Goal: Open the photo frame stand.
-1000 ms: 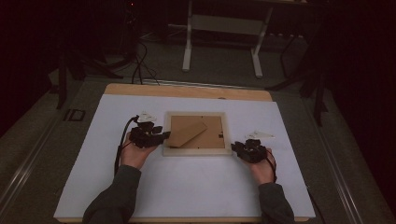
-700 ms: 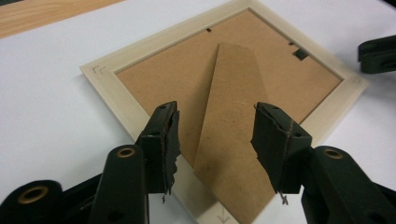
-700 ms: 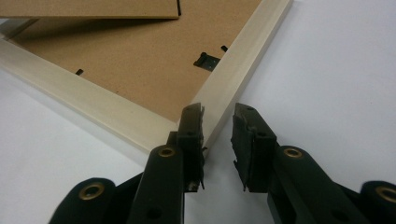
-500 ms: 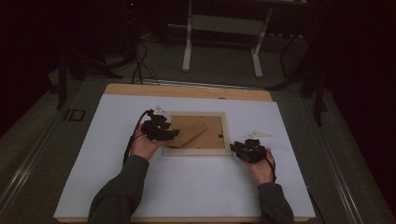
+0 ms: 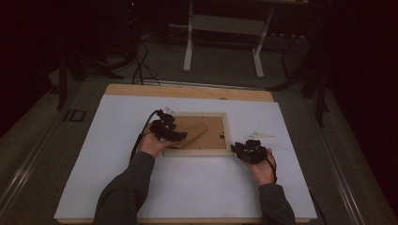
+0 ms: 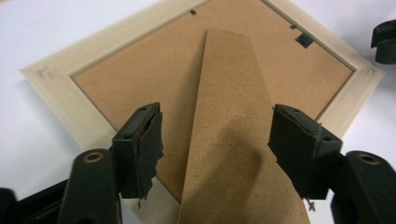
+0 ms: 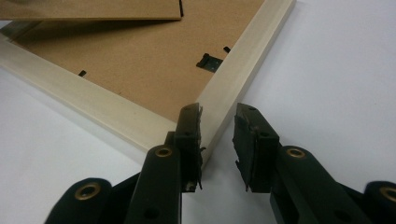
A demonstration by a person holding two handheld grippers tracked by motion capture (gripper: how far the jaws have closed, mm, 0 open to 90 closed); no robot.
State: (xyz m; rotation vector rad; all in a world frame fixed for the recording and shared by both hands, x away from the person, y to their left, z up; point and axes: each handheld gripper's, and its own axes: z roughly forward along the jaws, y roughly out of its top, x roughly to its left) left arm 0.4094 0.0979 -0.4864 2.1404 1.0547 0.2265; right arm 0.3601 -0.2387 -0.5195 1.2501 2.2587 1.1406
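A pale wooden picture frame lies face down on the white sheet, its brown backing up. A brown cardboard stand slants across the backing. My left gripper hovers over the frame's left part. In the left gripper view the stand runs between the jaws of the left gripper, which have just been opening; the pads stand clear of it on both sides. My right gripper sits at the frame's near right corner. Its jaws are a narrow gap apart beside the frame rim, the right pad clear of the wood.
The white sheet covers a wooden table whose far edge shows at the back. A small pale item lies just beyond the right gripper. A metal hanger clip sits on the backing. Dark floor, cables and a stand's legs lie beyond.
The left hand has moved right, from the frame's left edge to over the backing and stand, and its jaws have spread wider. The right hand has stayed put.
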